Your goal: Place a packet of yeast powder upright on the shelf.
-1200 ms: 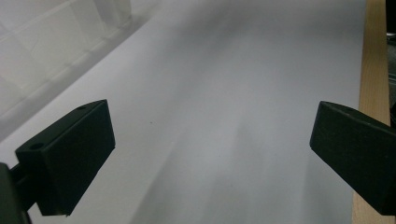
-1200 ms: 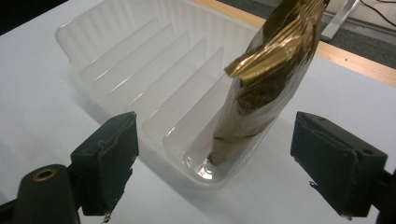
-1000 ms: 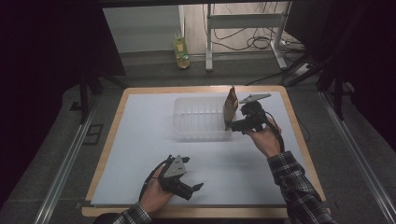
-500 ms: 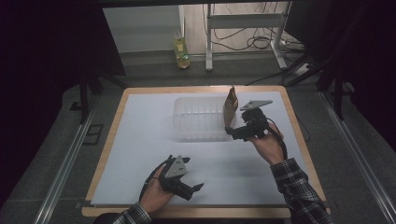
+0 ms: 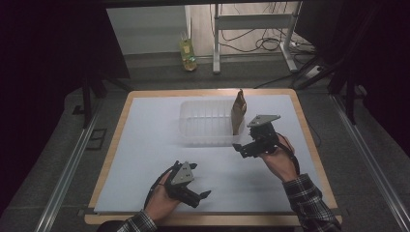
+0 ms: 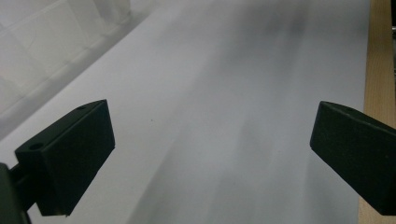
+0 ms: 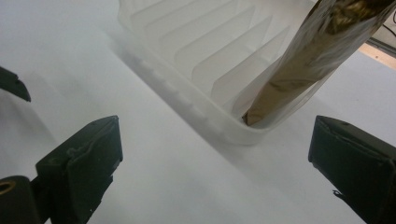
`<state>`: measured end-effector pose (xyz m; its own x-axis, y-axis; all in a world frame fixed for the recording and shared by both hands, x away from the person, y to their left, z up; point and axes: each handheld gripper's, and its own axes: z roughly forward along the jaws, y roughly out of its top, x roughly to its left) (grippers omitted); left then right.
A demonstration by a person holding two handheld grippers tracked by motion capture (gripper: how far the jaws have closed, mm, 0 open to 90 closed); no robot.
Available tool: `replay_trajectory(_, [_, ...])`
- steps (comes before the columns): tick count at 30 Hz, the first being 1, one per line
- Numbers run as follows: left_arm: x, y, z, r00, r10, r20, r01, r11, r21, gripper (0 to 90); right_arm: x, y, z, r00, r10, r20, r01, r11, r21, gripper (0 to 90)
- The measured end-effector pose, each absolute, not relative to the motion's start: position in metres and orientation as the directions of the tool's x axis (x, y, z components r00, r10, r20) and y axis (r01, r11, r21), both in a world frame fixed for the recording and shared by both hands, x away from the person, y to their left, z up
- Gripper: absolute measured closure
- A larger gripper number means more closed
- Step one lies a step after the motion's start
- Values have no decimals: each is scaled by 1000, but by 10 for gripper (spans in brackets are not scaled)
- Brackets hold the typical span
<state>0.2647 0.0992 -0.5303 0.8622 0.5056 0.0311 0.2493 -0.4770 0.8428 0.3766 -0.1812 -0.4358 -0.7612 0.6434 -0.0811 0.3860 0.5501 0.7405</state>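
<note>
The right tongs [image 5: 240, 148] stood spread wide, their jaws having just been opening, with nothing between them; in the right gripper view the two black jaws framed bare white sheet and touched neither tray nor pouch. These tongs hovered just in front of the near right corner of the clear plastic tray [image 5: 193, 129], apart from its rim. The brown pouch [image 5: 238, 112] stood released inside that tray, in its right end, tilted so that its top leaned over the right wall and its foot rested in the near right corner [image 7: 261, 116]. The left tongs [image 5: 204, 195] were likewise spread wide and empty; in the left gripper view their jaws flanked only the white sheet, and they lay low over the surface, well in front of the tray and near the front edge.

Open room: between the tray and the front edge of the surface [image 5: 145, 145] the white sheet was bare, and a strip of it ran along each side of the tray. The tray sat towards the far edge, with a narrow margin of sheet behind it. A wooden border [image 5: 304, 130] framed the sheet on all sides; in the left gripper view it ran just beyond the right-hand jaw.
</note>
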Motion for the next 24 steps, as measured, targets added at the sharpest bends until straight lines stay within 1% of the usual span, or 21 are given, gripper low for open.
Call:
replay_trajectory(8, [265, 99, -530, 863, 505, 31, 250, -478, 842, 0, 370, -191, -449, -764, 643, -53, 386, 522, 761, 29])
replay_trajectory(11, [265, 99, -530, 863, 505, 30, 250, -478, 842, 0, 368, -194, -451, -767, 638, -68, 372, 529, 763, 30])
replay_trajectory(24, [265, 100, -530, 862, 506, 33, 248, -478, 842, 0, 358, -198, -462, -781, 622, -58, 368, 533, 762, 29])
